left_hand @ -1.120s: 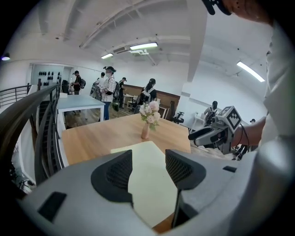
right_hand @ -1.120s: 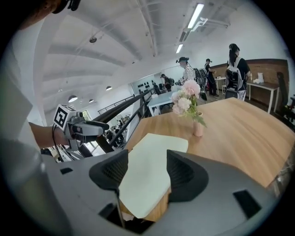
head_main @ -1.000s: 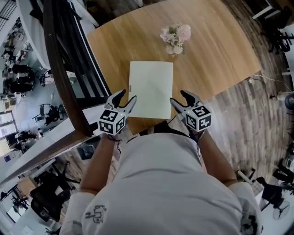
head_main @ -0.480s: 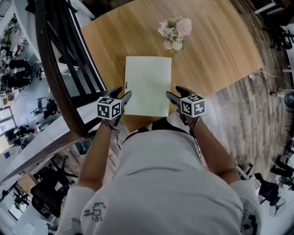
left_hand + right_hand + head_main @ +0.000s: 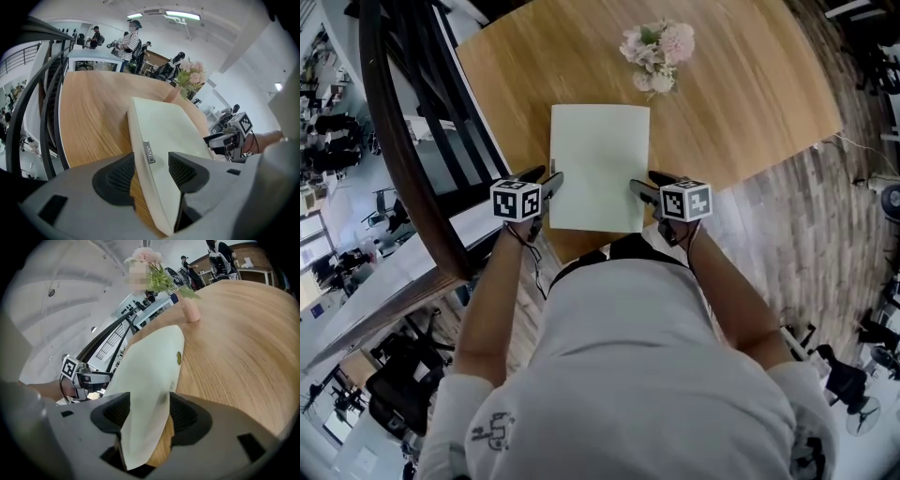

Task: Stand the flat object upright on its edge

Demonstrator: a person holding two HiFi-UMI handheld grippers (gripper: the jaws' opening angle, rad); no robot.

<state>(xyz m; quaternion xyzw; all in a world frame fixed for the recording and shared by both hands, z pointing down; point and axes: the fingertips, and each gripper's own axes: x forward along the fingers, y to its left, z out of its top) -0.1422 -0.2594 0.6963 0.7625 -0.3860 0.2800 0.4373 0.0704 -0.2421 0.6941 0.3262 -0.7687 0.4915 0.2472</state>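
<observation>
The pale cream flat rectangular panel [image 5: 598, 164] lies on its broad face on the round wooden table [image 5: 750, 84], towards the 6 o'clock edge, not on its edge. A pink flower vase [image 5: 656, 52] stands at its 12 o'clock. The left gripper [image 5: 548, 178] straddles its 7 o'clock corner and the right gripper [image 5: 641, 184] its 5 o'clock corner, seemingly so that opposite sides can be clamped evenly. Both jaw pairs stand wide apart, panel between, unclamped.

No legible text, small tag [image 5: 148, 152] on flat object [image 5: 164, 126] unreadable
</observation>
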